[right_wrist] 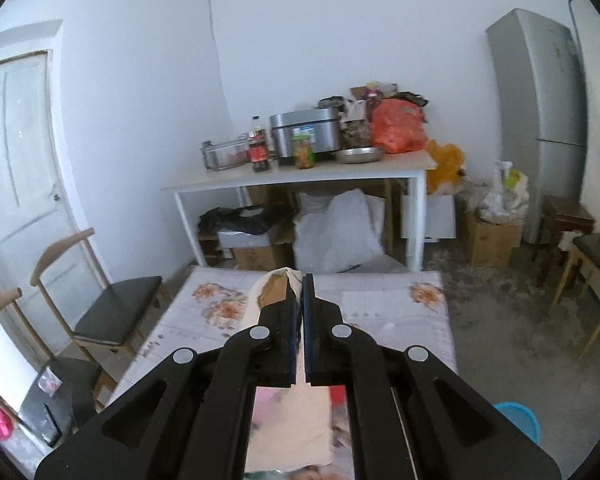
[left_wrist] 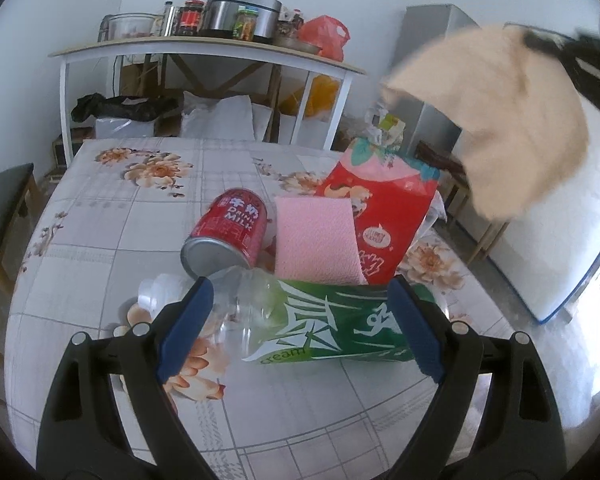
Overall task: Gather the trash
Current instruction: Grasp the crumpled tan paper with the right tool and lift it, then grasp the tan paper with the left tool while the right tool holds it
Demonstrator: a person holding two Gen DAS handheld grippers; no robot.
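A crushed clear bottle with a green label [left_wrist: 332, 320] lies crosswise on the floral tablecloth [left_wrist: 112, 216]. My left gripper [left_wrist: 300, 286] hangs open just over it, blue pads apart on either side of the label. Behind the bottle lie a red milk can [left_wrist: 230, 232] on its side, a pink tissue sheet [left_wrist: 316, 240] and a red snack bag [left_wrist: 380, 208]. My right gripper [right_wrist: 298, 280] is shut on a beige paper sheet [right_wrist: 288, 420] and holds it high above the table. That beige paper sheet [left_wrist: 500, 120] shows blurred at the upper right of the left wrist view.
A white side table [right_wrist: 300, 178] against the far wall carries a rice cooker [right_wrist: 304, 132], jars and an orange bag. Boxes and sacks sit under it. Wooden chairs [right_wrist: 112, 308] stand left of the table, a fridge [right_wrist: 548, 120] at the right, a blue bin [right_wrist: 516, 420] on the floor.
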